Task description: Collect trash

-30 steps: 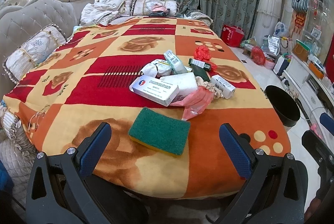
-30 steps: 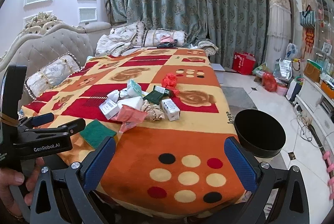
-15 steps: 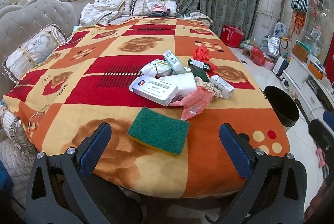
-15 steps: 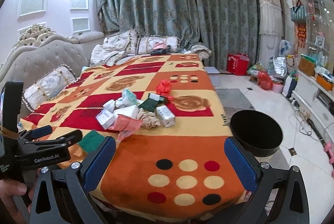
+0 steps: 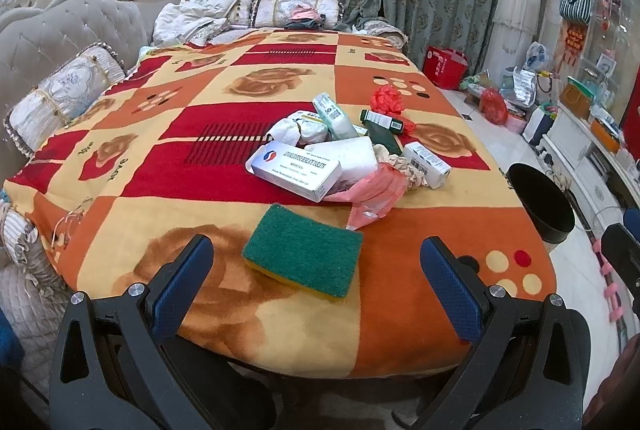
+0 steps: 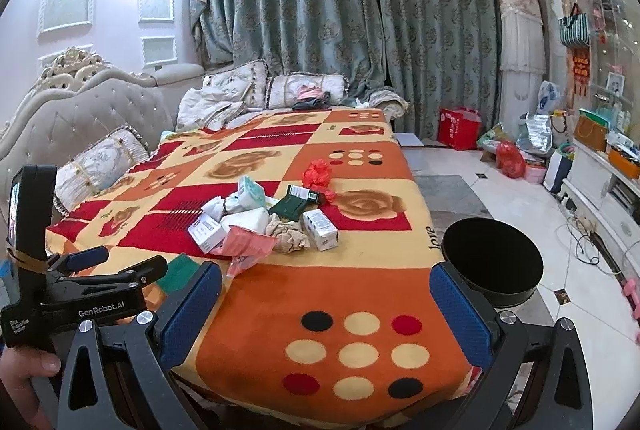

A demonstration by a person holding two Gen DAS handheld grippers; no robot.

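A pile of trash lies mid-table on the patterned cloth: a white medicine box, a pink plastic bag, crumpled tissue, a small white box, a dark green packet and a red wrapper. A green sponge lies nearest, in front of my open, empty left gripper. My right gripper is open and empty over the near table edge. The pile lies beyond it. A black bin stands on the floor right of the table.
A tufted sofa with cushions runs along the table's left and far sides. Bags and boxes clutter the floor at the right wall by a white cabinet. The left gripper's body shows at the right view's left edge.
The right gripper has risen and drawn back a little, so the table and bin look farther. The left gripper has barely moved.
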